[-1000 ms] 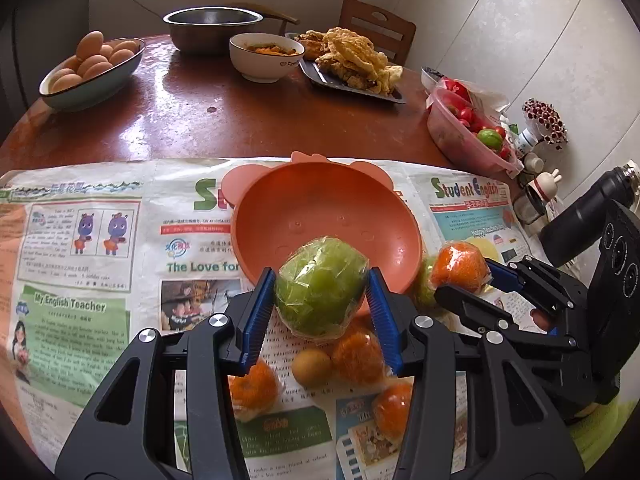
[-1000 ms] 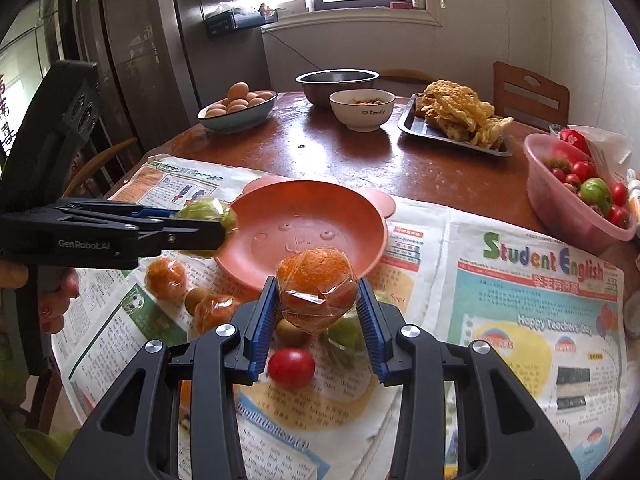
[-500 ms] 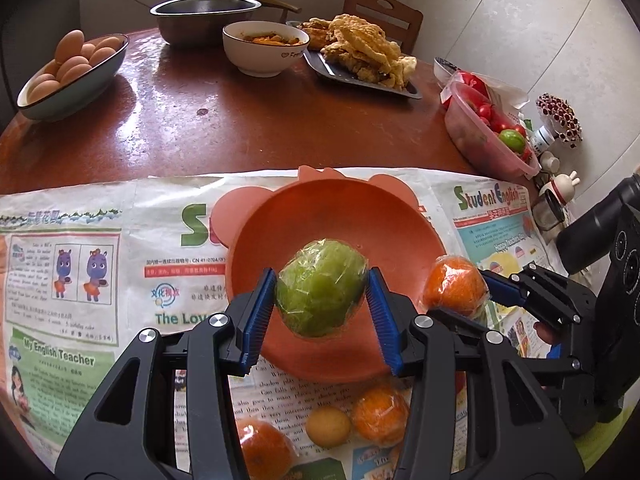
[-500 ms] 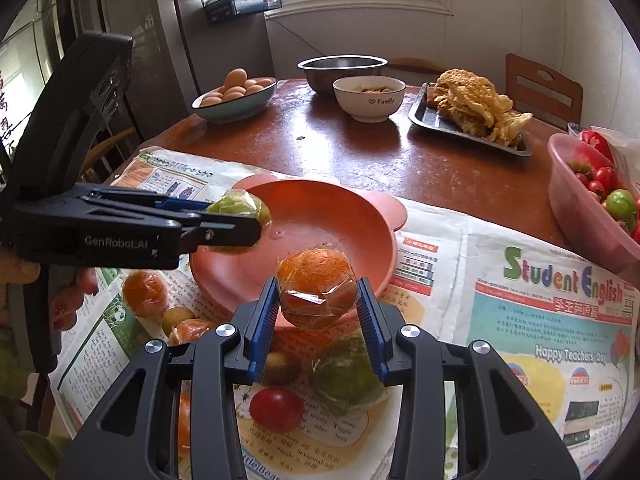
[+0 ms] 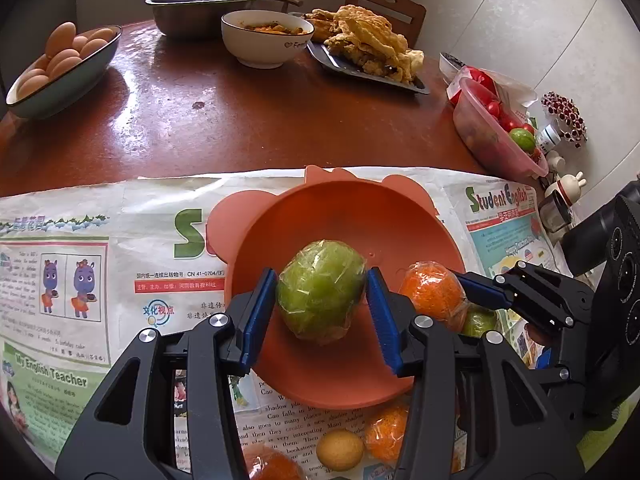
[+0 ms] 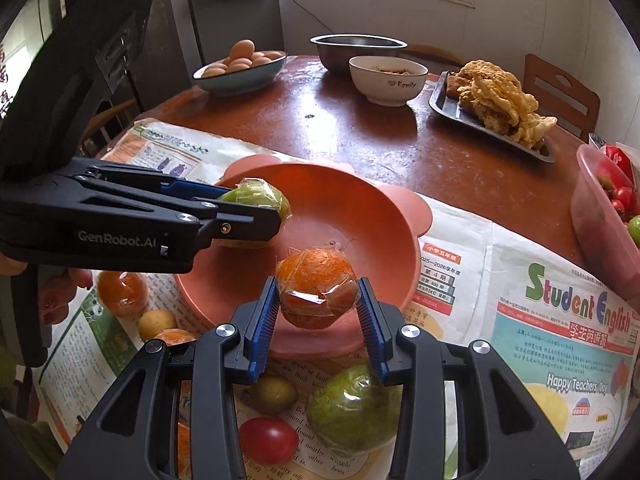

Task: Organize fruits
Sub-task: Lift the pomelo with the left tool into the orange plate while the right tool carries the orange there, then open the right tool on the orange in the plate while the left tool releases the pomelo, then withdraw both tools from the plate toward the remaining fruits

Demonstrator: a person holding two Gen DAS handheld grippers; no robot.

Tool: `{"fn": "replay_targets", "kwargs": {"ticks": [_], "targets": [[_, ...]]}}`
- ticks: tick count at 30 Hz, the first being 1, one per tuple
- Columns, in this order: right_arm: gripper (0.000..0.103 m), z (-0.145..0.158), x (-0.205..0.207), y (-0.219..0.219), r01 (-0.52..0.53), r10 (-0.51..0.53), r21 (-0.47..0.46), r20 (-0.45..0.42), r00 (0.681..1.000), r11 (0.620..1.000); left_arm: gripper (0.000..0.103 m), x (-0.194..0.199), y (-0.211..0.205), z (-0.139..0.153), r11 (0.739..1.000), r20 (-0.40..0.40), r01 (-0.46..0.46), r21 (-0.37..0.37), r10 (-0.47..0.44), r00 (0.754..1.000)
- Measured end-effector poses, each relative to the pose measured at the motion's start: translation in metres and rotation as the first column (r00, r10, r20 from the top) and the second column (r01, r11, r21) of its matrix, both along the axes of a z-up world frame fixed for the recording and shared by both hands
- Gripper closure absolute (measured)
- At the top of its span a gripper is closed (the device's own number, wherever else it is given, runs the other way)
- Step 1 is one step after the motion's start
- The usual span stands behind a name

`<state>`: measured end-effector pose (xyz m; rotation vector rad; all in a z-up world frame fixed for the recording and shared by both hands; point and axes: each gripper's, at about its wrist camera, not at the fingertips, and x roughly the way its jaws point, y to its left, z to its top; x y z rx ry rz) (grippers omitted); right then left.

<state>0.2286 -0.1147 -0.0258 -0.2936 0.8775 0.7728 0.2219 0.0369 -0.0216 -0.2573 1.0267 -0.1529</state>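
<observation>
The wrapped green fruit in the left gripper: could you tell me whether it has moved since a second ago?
Yes. The wrapped green fruit has moved forward from the near rim to over the middle of the orange bowl.

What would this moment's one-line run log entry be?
left tongs: shut on wrapped green fruit | right tongs: shut on wrapped orange | both fruits over orange bowl | bowl empty

Two claws of mine, left (image 5: 322, 312) and right (image 6: 318, 312), one terracotta bowl (image 6: 392, 232), two green wrapped fruits (image 6: 352, 410), four oranges I can count (image 6: 316, 288), two small yellow fruits (image 6: 156, 324), one red tomato (image 6: 268, 440), one egg dish (image 6: 240, 76), one newspaper (image 6: 560, 340)
</observation>
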Motion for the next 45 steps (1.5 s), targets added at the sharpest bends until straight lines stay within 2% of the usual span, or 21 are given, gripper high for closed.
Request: {"fn": "replay_targets", "kwargs": {"ticks": [7,14,20,31,35,43,45], "targets": [[0.063,-0.002,-0.001,0.004,-0.002,0.002,-0.015,0.003,1.000,1.000,0.065,0.001,0.001,0.000,1.000,0.002,0.000,0.001,0.000,1.000],[0.055,0.002,-0.003,0.002,0.009,-0.009,-0.013,0.014,1.000,1.000,0.065,0.001,0.002,0.000,1.000,0.004,0.001,0.003,-0.001,1.000],[0.054,0.008,-0.006,-0.004,0.022,-0.021,-0.005,0.027,0.999,1.000,0.065,0.000,0.002,0.000,1.000,0.003,-0.001,0.008,0.001,1.000],[0.042,0.022,-0.009,-0.022,0.068,-0.070,0.028,0.059,0.996,0.997,0.065,-0.008,0.006,0.010,1.000,0.025,-0.021,0.022,0.021,0.999],[0.033,0.027,-0.011,-0.029,0.087,-0.090,0.042,0.073,0.993,0.995,0.065,-0.011,0.009,0.015,0.999,0.035,-0.033,0.032,0.032,0.999],[0.023,0.042,-0.016,-0.045,0.131,-0.139,0.074,0.109,0.984,0.989,0.050,-0.026,0.013,0.028,0.997,0.074,-0.060,0.048,0.057,0.996],[0.019,0.047,-0.019,-0.050,0.145,-0.155,0.086,0.120,0.981,0.986,0.044,-0.030,0.013,0.032,0.997,0.085,-0.064,0.048,0.060,0.995]]}}
